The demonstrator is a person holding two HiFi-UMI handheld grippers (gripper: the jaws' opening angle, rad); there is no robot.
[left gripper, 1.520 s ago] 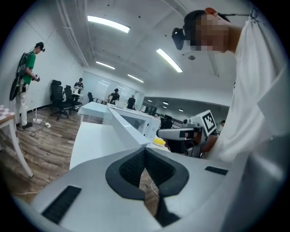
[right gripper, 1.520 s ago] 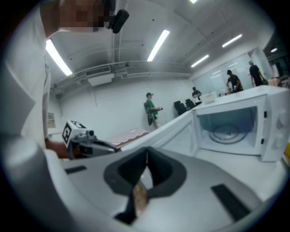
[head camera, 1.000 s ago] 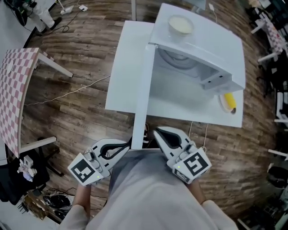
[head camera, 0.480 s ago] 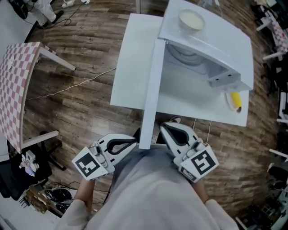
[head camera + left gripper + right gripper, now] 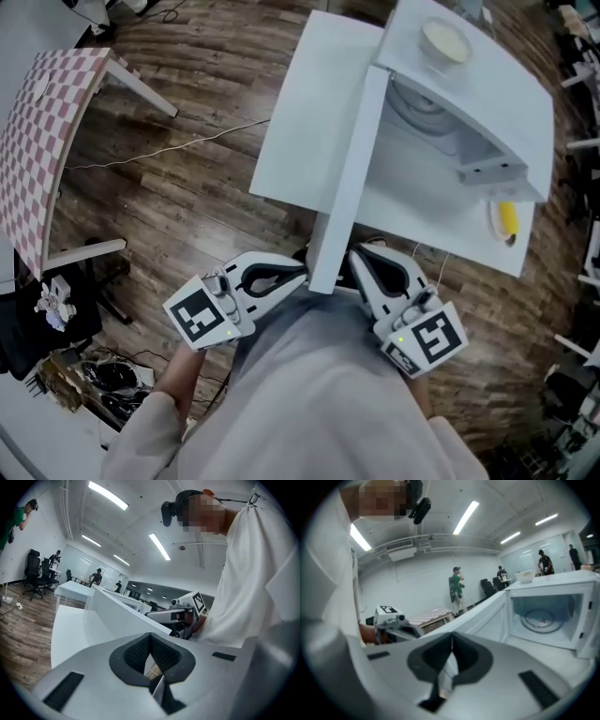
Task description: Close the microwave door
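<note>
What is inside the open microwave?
A round glass turntable shows inside the microwave, in the right gripper view; I make out no food on it. In the head view the microwave's own top covers most of the inside.

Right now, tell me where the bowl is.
In the head view, at the upper right, the bowl sits on top of the microwave, close to the hinged end of its open door.

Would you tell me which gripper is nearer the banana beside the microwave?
Right. The right gripper is on the banana's side of the open microwave door; the left gripper is across it.
</note>
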